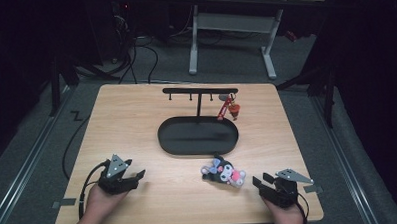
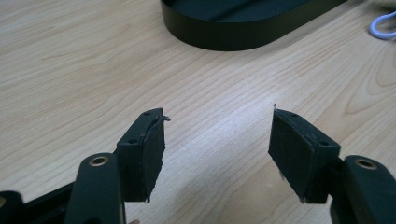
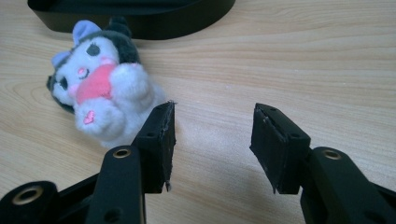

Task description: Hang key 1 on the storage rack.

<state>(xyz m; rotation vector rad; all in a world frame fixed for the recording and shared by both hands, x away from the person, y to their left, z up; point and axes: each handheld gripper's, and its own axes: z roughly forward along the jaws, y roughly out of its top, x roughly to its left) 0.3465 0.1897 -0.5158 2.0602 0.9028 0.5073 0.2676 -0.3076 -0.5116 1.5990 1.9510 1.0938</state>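
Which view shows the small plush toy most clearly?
The right gripper view: the small grey, white and pink plush toy lies close, face and pink heart readable, beside the open right claw. The high view shows it small, near the black oval tray.

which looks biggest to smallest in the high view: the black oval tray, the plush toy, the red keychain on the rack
1. Black oval tray, by far the largest.
2. Plush toy, lying on the table in front of the tray.
3. Red keychain, hanging from the rack; it sits farther from the camera, but is clearly slimmer.
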